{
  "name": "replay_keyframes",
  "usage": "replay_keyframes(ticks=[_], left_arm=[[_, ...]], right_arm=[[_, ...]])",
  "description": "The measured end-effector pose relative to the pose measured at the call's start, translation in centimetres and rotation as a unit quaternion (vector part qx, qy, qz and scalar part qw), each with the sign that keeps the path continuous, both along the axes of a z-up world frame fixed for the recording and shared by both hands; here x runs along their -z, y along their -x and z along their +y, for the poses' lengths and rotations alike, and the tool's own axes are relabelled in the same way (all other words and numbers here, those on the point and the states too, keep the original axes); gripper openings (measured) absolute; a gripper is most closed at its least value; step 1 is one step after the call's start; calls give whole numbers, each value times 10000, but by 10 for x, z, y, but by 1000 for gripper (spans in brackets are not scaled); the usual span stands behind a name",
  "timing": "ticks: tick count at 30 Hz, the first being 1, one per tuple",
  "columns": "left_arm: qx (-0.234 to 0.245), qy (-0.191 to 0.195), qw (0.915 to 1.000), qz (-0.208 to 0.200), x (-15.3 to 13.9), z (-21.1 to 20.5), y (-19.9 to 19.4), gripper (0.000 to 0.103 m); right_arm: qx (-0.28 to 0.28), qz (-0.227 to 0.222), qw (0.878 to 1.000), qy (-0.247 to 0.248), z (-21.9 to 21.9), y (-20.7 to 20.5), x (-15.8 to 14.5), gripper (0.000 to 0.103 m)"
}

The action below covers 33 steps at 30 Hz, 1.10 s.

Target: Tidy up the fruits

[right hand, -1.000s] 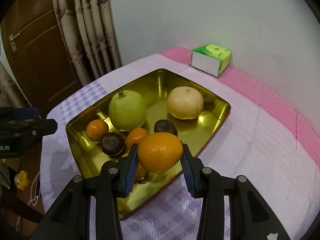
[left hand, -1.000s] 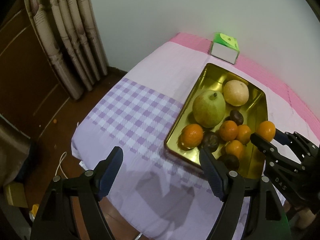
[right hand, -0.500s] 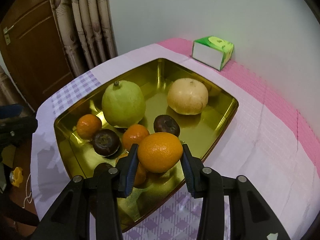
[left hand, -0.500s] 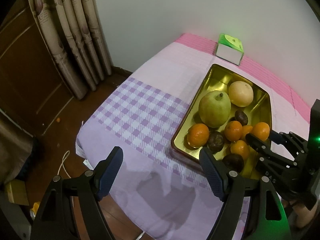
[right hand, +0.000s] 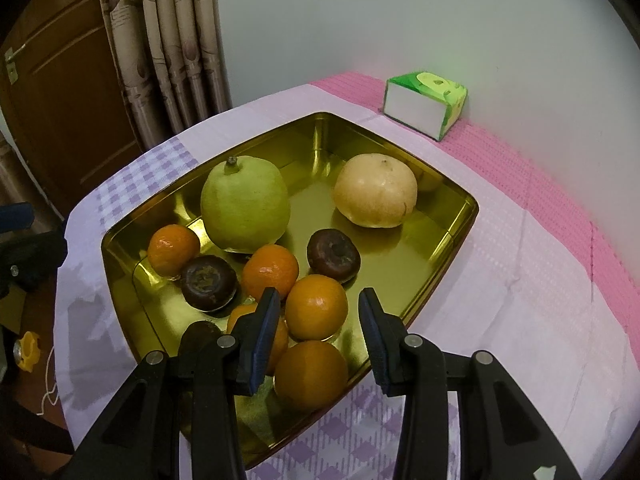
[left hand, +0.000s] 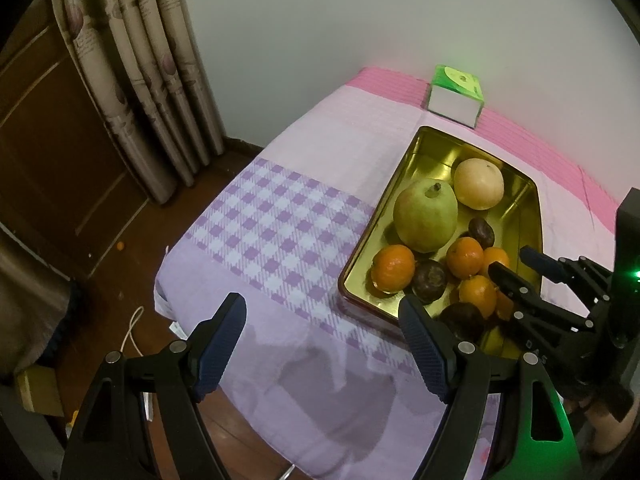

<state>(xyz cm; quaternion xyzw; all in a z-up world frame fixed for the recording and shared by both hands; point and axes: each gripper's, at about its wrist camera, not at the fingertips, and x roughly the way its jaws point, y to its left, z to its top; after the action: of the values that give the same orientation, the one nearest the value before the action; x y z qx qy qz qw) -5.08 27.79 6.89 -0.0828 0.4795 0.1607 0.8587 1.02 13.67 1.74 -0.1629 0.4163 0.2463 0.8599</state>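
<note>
Every fruit seen is already laid in the gold tray (right hand: 460, 216). Nothing is held: the right gripper (right hand: 319, 294) is released above the tray, and the left gripper (left hand: 320, 302) is spread wide beside it.

A gold tray (right hand: 448, 240) holds orange tangerines (right hand: 316, 306), a pale green pear (right hand: 245, 204), a pale yellow pear (right hand: 376, 190) and dark brown-purple fruits (right hand: 208, 282). The tablecloth (left hand: 280, 232) is lilac with purple-and-white checks and a pink band. The tissue box (right hand: 426, 106) is green and white; the curtain (right hand: 168, 40) is beige with brown motifs.
</note>
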Motion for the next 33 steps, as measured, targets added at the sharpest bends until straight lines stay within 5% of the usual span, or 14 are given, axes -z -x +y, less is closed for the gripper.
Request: replay_keyframes(ticks=[4,12,20,33], left_arm=[[47,-43,10000,8,-1,-5,1,79],[198,-149,9997,33,-1,-18,2,79],[342,-217,9992,74,0,-29,3,79],[548,-410,9976,113,4,-45,3,80]], right_arm=[[33,-49,9999,-110,-3,7,-10,51],[224,-32,9993,-295,-17,28,-31,92],[615,121,9977,-252,-35,48,-35,102],[915,287,9950,-271,-45,59,-24,102]])
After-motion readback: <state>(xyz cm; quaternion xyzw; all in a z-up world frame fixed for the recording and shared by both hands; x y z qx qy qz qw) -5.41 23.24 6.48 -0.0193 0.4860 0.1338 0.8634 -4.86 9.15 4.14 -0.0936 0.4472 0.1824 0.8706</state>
